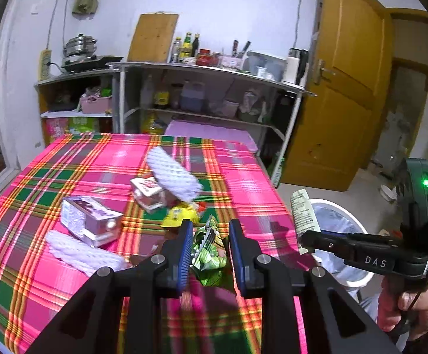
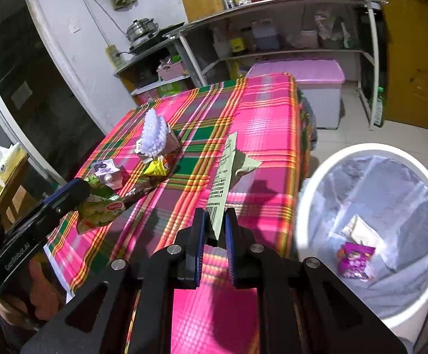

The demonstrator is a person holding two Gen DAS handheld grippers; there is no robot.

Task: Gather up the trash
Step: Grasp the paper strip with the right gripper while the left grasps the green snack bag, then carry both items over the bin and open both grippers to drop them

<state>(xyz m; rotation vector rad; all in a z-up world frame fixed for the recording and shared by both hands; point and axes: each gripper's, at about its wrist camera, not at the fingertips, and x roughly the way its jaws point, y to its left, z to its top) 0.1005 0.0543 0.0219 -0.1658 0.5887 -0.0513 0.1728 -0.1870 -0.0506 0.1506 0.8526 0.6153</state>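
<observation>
My left gripper (image 1: 209,237) is shut on a green snack wrapper (image 1: 209,250) above the plaid table; it also shows in the right wrist view (image 2: 99,206). My right gripper (image 2: 215,227) is shut on a pale green printed wrapper (image 2: 225,177), held over the table's right edge; it also shows in the left wrist view (image 1: 304,214). On the table lie two white foam nets (image 1: 174,174) (image 1: 81,250), a purple carton (image 1: 87,221), a pink-and-white carton (image 1: 149,191) and a yellow wrapper (image 1: 181,214). The white bin (image 2: 311,183) stands right of the table.
The bin holds a clear liner, a purple wrapper (image 2: 355,261) and a white scrap. A pink-lidded box (image 2: 299,69) stands beyond the table. Metal shelves (image 1: 208,70) with bottles line the back wall. A yellow door (image 1: 346,88) is open at the right.
</observation>
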